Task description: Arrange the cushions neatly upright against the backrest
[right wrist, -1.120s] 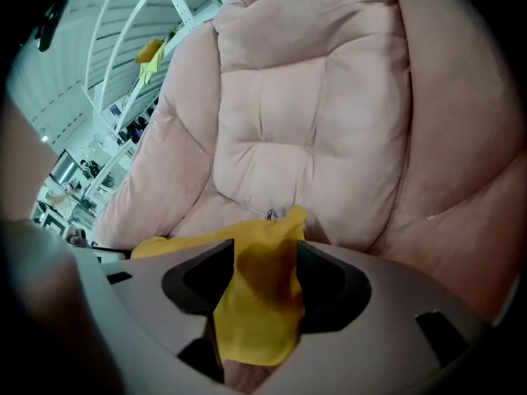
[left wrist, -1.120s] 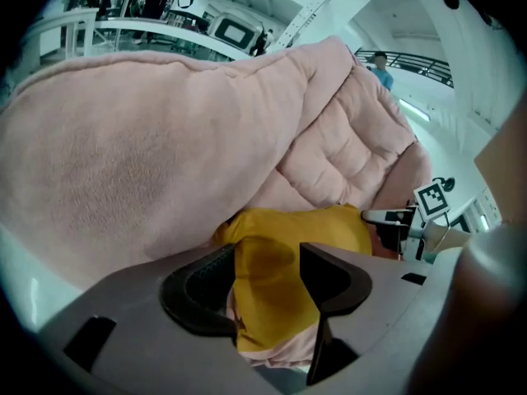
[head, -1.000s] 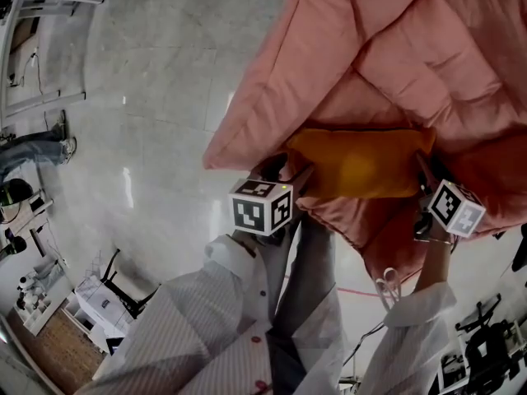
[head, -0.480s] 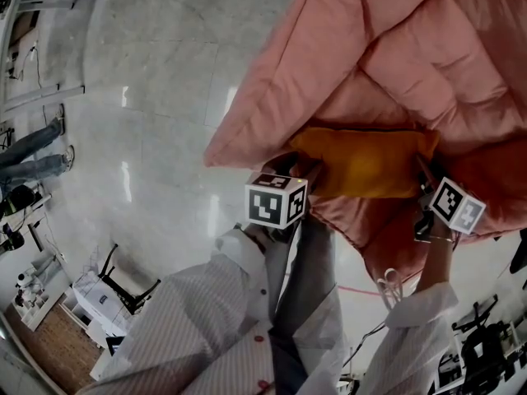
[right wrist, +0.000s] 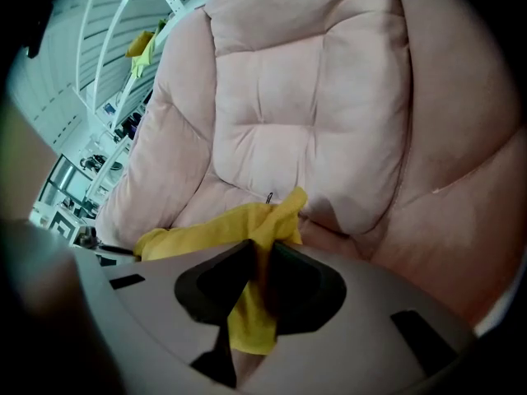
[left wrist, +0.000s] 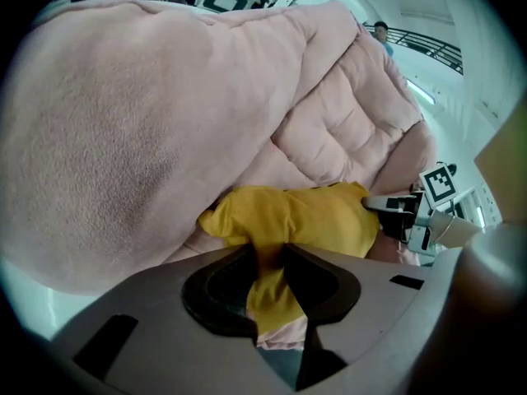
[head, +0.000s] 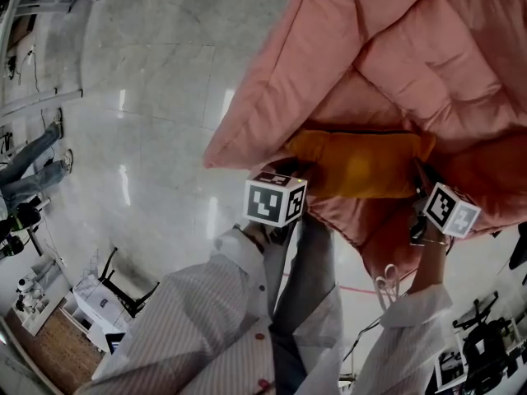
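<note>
A yellow cushion (head: 362, 164) lies flat on the seat of a pink padded chair (head: 395, 48), below its quilted backrest (right wrist: 305, 97). My left gripper (head: 292, 175) is at the cushion's left end. Its jaws have just been closing and now pinch a fold of the yellow fabric (left wrist: 268, 262). My right gripper (head: 422, 179) is at the cushion's right end. Its jaws have also just been closing and squeeze the yellow corner (right wrist: 262, 257). The left gripper view shows the cushion (left wrist: 305, 216) running across to the right gripper (left wrist: 412, 212).
Pale marble floor (head: 156, 97) spreads to the chair's left. A person's legs (head: 33, 159) show at the far left edge. Small furniture and cables stand near my feet (head: 107, 295). A thick pink armrest (left wrist: 123, 138) bulges beside the left gripper.
Both grippers have gone from open around the cushion's ends to shut on its fabric. The left gripper's cube shifted slightly right. The legs at the left edge have moved.
</note>
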`<state>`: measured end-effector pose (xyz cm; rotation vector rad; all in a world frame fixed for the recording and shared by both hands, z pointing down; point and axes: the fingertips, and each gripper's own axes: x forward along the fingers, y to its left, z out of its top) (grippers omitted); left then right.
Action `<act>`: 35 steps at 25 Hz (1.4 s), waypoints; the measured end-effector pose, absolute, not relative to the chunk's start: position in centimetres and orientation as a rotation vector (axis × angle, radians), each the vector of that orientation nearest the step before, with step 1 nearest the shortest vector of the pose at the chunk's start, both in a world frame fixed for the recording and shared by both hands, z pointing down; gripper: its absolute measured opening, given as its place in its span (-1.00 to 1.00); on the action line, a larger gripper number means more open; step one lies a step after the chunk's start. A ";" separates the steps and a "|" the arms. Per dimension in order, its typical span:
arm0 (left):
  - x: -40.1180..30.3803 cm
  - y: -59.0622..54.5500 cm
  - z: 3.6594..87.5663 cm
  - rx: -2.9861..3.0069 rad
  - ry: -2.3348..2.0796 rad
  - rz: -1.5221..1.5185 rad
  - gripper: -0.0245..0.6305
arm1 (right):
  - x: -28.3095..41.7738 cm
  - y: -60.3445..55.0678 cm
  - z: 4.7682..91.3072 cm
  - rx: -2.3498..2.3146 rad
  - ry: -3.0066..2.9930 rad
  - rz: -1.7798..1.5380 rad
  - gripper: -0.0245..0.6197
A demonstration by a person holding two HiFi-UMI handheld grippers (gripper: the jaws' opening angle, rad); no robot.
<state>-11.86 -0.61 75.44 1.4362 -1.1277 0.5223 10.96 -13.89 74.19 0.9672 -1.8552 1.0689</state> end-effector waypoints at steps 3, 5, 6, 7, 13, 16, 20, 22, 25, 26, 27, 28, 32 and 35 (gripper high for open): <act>-12.1 -0.3 74.8 1.446 -1.118 0.542 -0.56 | 10.5 -13.4 73.2 0.970 -1.858 1.063 -0.66; -12.4 -0.2 74.3 1.458 -1.115 0.560 -0.57 | 10.3 -13.3 72.7 0.973 -1.882 1.050 -0.67; -12.6 -0.2 74.0 1.468 -1.113 0.571 -0.57 | 10.2 -13.2 72.6 0.979 -1.902 1.048 -0.67; -12.8 -0.2 73.7 1.477 -1.112 0.581 -0.57 | 10.1 -13.1 72.4 0.986 -1.919 1.047 -0.67; -13.3 -1.4 71.4 1.541 -1.123 0.622 -0.58 | 10.3 -12.8 69.0 1.081 -1.947 1.006 -0.69; -13.5 -2.8 70.3 1.584 -1.137 0.642 -0.58 | 10.7 -12.9 67.7 1.145 -1.964 1.015 -0.70; -14.1 -5.1 68.7 1.651 -1.149 0.673 -0.59 | 10.9 -13.1 66.1 1.241 -1.986 1.053 -0.70; -14.2 -6.5 67.4 1.697 -1.150 0.689 -0.59 | 11.2 -13.3 64.7 1.299 -2.000 1.063 -0.70; -14.3 -9.0 65.5 1.772 -1.153 0.706 -0.59 | 11.6 -13.8 62.9 1.397 -2.022 1.080 -0.70; -14.3 -9.8 64.9 1.796 -1.155 0.712 -0.59 | 11.7 -13.9 62.4 1.427 -2.028 1.088 -0.70; -14.3 -10.6 64.4 1.818 -1.158 0.719 -0.59 | 11.9 -14.0 62.0 1.457 -2.031 1.096 -0.70; -14.1 -11.4 63.9 1.839 -1.159 0.728 -0.59 | 12.2 -14.1 61.7 1.487 -2.033 1.105 -0.70; -13.0 -14.4 62.2 1.925 -1.138 0.776 -0.59 | 13.6 -14.6 60.7 1.593 -2.027 1.136 -0.70; -12.1 -16.3 61.3 1.976 -1.119 0.809 -0.59 | 14.4 -14.9 60.5 1.657 -2.020 1.173 -0.70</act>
